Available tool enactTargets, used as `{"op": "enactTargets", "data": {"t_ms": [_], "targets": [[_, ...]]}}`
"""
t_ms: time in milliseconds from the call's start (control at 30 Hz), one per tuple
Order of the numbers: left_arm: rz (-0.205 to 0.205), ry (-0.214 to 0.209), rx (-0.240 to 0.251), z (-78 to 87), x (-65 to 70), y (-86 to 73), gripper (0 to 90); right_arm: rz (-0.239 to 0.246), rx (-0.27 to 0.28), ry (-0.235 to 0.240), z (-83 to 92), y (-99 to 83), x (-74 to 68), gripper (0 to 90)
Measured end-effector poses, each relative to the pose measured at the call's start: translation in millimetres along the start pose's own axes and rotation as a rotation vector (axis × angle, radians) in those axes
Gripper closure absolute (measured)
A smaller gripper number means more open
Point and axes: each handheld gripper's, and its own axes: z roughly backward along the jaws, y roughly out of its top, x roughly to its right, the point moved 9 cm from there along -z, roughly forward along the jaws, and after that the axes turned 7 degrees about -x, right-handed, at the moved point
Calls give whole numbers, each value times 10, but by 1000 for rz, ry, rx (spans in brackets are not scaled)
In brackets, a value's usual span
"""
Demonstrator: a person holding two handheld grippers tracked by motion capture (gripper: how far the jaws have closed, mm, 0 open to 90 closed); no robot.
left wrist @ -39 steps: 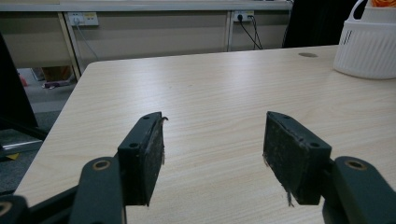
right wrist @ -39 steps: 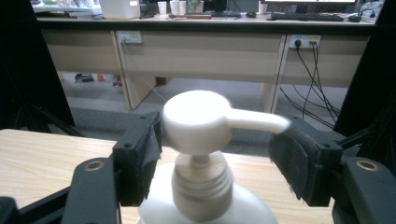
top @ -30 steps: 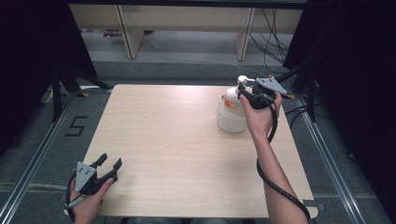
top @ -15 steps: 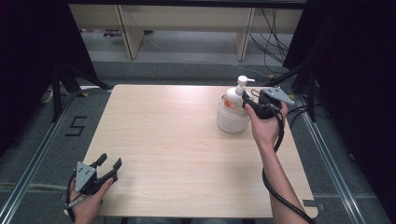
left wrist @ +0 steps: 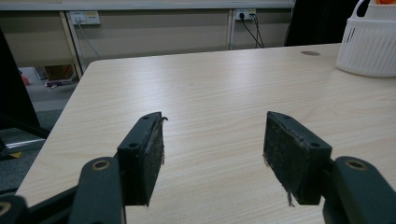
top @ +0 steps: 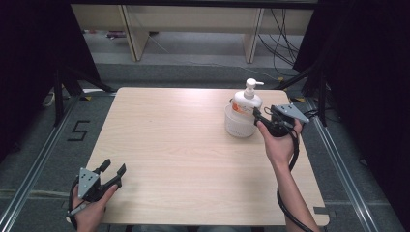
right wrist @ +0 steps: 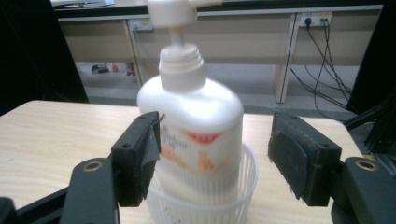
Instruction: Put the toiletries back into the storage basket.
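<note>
Right gripper (right wrist: pixel 215 154) spread around pump bottle (right wrist: pixel 196 126) in white basket (right wrist: pixel 205 200); smooth plastic, likely slippery, grip mid-body.

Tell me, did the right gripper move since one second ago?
Yes. The right gripper pulled back from the pump bottle toward the table's right edge, uncovering the pump head.

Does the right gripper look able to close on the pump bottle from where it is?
Probably yes: the right gripper is open, level with the pump bottle in its basket, nothing between.
</note>
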Motion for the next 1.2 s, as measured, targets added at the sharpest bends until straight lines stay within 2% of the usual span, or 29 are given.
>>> {"op": "enactTargets", "data": {"t_ms": [33, 133, 167, 233, 367, 433, 467, 567, 633, 667, 700, 733, 767, 800, 833, 867, 900, 933, 1033, 1067, 1100, 1167, 1200], "targets": [[0, 0, -1, 1, 1, -1, 375, 9, -1, -12, 16, -34, 17, 351], [2, 0, 0, -1, -1, -2, 375, -4, 6, 5, 56, -118, 17, 351], [3, 0, -1, -2, 0, -3, 375, 16, -5, -5, 76, -154, 45, 351], [0, -2, -1, -3, 2, -2, 375, -7, -14, 5, 108, -230, 40, 351], [0, -3, -2, -4, 4, -3, 375, 0, -35, 11, 162, -405, 60, 354], [5, -7, 7, -12, 8, 1, 375, -6, -45, 31, 178, -503, 56, 355], [-1, -2, 1, -6, 4, -1, 375, 13, -47, 15, 193, -532, 83, 356], [2, -5, 6, -13, 7, 1, 375, -21, -70, 26, 226, -668, 71, 356], [1, -5, 6, -14, 8, 1, 375, 1, -70, 21, 229, -754, 97, 356], [1, -5, 6, -14, 9, 2, 375, -16, -90, 21, 244, -784, 89, 356], [7, 2, 3, -13, 8, -2, 375, -10, -91, 22, 242, -842, 97, 356], [3, -3, 5, -12, 8, 0, 375, 14, -90, 16, 246, -878, 120, 356], [2, -4, 5, -13, 6, -1, 375, -21, -96, 16, 248, -917, 95, 356], [4, -5, 5, -15, 7, -2, 375, 10, -103, 21, 255, -949, 118, 356], [-2, -3, -1, -11, 4, -5, 374, 9, -105, 22, 256, -983, 121, 356], [-3, 0, -5, -6, 4, -7, 374, -40, -122, 21, 268, -1039, 89, 357], [-4, 0, -4, -6, 5, -6, 374, 4, -110, 25, 255, -1045, 118, 357], [1, -5, 5, -15, 9, -1, 374, -19, -108, 18, 262, -1077, 113, 357], [-5, -1, -5, -7, 4, -7, 374, -4, -110, 31, 262, -1158, 137, 358], [-3, 0, -5, -6, 4, -7, 374, 15, -111, 11, 270, -1177, 165, 358], [3, -3, 5, -15, 8, -2, 374, -1, -113, 15, 265, -1209, 158, 361], [-5, 0, -6, -7, 3, -9, 374, -15, -113, 27, 259, -1275, 158, 363], [-6, 0, -7, -8, 3, -10, 374, -1, -109, 21, 261, -1289, 184, 363]]}}
